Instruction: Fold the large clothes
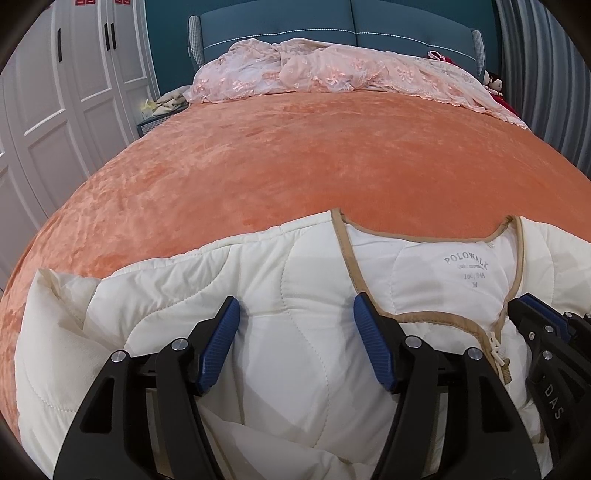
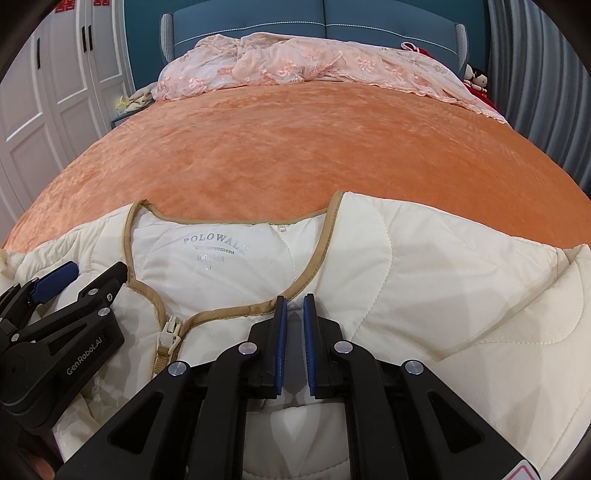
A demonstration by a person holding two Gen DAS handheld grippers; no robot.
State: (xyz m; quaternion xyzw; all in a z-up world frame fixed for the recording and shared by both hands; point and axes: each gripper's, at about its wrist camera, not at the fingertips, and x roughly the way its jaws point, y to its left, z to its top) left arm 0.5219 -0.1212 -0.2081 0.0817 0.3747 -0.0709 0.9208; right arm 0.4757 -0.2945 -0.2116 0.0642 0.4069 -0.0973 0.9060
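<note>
Cream quilted padded jacket with tan binding [image 2: 388, 280] lies flat on the near end of the bed, collar toward the headboard, inner neck label readable, front zipped up to the cream plastic zip pull [image 2: 170, 332] just below the V of the neckline. Its long axis runs from the collar back toward the person, so the hem is out of frame below both cameras. The one sleeve that shows [image 1: 62, 325] bunches out to the left side.

Left claw [image 1: 295, 339] hovers low over the left chest panel, jaws wide apart, nothing between them; the tan neckline edge sits just beside its right finger. Right claw [image 2: 293, 336] sits over the right front panel, right at the tan binding of the neckline, jaws nearly together with a thin gap. A bit of cream fabric shows in that gap, but I can't tell whether it is pinched or just lying underneath.

Both claws are close together, either side of the zip, right one nearer the neckline trim. Judgement: folding not begun, jacket still spread flat. The left sleeve lies well outboard of the left claw, so it is that claw's reach.

Around it: orange plush bedspread [image 1: 295, 155] under the jacket, pink lace coverlet [image 1: 332, 70] heaped at the far end, teal upholstered headboard [image 1: 280, 18] behind, white panelled wardrobe doors [image 1: 55, 92] on the left.
</note>
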